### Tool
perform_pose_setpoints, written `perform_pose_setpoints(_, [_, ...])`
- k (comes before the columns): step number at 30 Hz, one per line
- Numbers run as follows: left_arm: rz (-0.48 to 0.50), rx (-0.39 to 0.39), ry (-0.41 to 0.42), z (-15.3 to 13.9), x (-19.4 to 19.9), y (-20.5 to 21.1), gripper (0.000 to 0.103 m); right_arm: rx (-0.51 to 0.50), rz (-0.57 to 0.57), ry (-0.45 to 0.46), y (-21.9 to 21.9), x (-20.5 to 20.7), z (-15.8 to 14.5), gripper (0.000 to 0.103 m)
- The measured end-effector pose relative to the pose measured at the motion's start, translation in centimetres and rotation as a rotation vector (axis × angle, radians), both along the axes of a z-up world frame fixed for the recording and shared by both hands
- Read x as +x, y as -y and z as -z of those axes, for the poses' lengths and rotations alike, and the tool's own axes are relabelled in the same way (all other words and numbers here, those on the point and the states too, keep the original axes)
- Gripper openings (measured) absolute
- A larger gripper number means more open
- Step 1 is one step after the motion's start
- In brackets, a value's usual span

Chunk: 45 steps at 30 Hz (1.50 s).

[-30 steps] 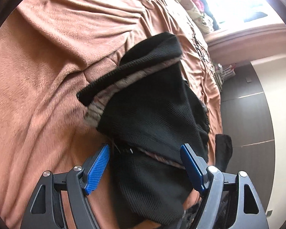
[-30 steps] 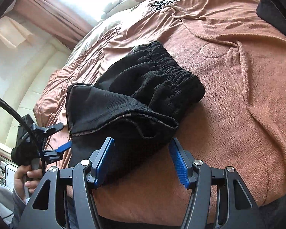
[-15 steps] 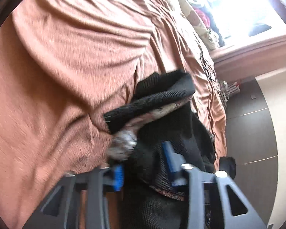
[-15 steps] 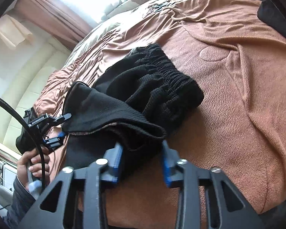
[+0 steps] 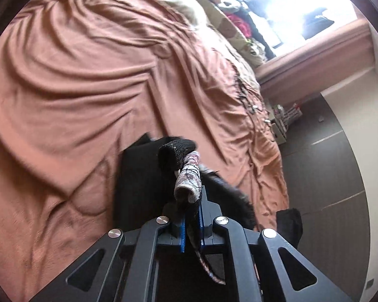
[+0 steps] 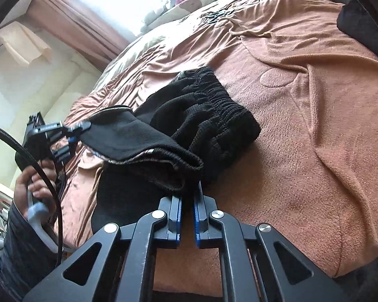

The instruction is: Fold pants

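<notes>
Left gripper: the black two-finger gripper with blue pads (image 5: 192,222) is clenched on the hem edge of the black ribbed-knit pants (image 5: 138,176), its jaws pressed together on the fabric; a roll of the hem with a grey patterned inner lining sticks up past the fingertips
Left gripper from the right wrist view: it (image 6: 70,138) sits at the far left corner of the folded layer, gripping that corner, held by the person's left hand (image 6: 35,183)
Right gripper: the matching black gripper with blue pads (image 6: 187,214) is clenched on the near edge of the pants (image 6: 189,138), only a narrow slit showing between the pads, with dark fabric in it
Pants: they lie partly folded on the wrinkled salmon-brown bed cover (image 6: 315,125); the gathered elastic waistband (image 6: 221,110) rests on the cover to the right, and a leg layer is doubled over the rest, its grey-lined hem facing the camera
Surroundings: a bright window with pinkish curtain (image 6: 75,25) beyond the bed, a pile of patterned bedding and clothes (image 5: 229,20) at the far end, dark floor (image 5: 340,176) beside the bed
</notes>
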<state>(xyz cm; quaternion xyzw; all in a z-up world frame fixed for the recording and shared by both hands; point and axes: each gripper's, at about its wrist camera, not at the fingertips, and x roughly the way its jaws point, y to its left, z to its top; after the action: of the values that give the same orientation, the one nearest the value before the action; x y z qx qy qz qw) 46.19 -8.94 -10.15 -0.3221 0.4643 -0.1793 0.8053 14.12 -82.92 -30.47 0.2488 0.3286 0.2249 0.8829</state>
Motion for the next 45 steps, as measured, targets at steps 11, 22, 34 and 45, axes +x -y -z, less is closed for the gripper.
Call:
perform_pose_setpoints(11, [0.095, 0.023, 0.064, -4.3, 3.2, 6.5, 0.007, 0.031, 0.003, 0.021, 1.2, -1.4, 0.3, 0.002])
perform_pose_setpoints(22, [0.175, 0.048, 0.060, -4.3, 5.3, 12.5, 0.007, 0.067, 0.034, 0.005, 2.9, -2.7, 1.2, 0.002])
perform_pose_setpoints(34, [0.143, 0.067, 0.034, -1.8, 4.0, 10.9, 0.063, 0.066, 0.040, -0.031, 3.3, -2.8, 2.1, 0.002])
perform_pose_setpoints(45, [0.081, 0.115, -0.061, 2.7, -0.2, 5.4, 0.063, 0.129, 0.041, -0.077, 4.3, -2.1, 2.9, 0.008])
